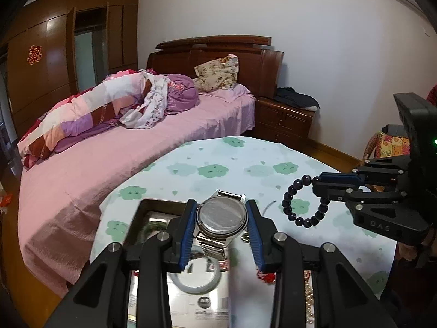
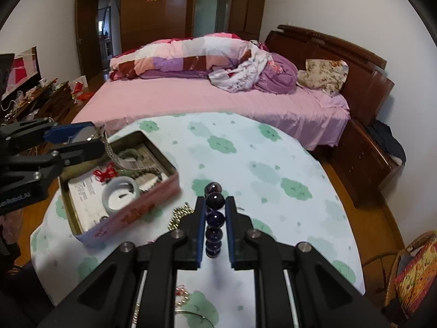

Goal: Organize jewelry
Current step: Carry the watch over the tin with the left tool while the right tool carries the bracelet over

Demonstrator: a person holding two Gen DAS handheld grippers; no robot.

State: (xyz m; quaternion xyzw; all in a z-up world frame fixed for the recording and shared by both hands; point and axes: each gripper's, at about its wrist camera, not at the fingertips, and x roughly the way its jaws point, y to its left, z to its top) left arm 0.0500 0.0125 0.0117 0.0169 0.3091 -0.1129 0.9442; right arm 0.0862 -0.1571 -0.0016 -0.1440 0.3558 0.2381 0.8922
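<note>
My left gripper [image 1: 221, 213] is shut on a silver wristwatch [image 1: 221, 216] by its case and holds it above the open pink tin box [image 2: 131, 213]; the watch also shows in the right wrist view [image 2: 105, 142]. The tin holds a pale jade bangle [image 2: 121, 191], a red knot charm [image 2: 106, 173] and other pieces. My right gripper [image 2: 215, 207] is shut on a dark purple bead bracelet [image 2: 214, 216], which hangs above the table in the left wrist view [image 1: 303, 205]. A gold bead chain [image 2: 179, 214] lies on the cloth beside the tin.
The round table [image 2: 273, 169] has a white cloth with green clouds. A pearl strand [image 1: 308, 298] and a thin bangle [image 2: 196, 314] lie near its front edge. A pink bed [image 2: 218, 101] stands behind, a wooden nightstand [image 1: 284, 120] beside it, a colourful bag [image 2: 418, 270] at the right.
</note>
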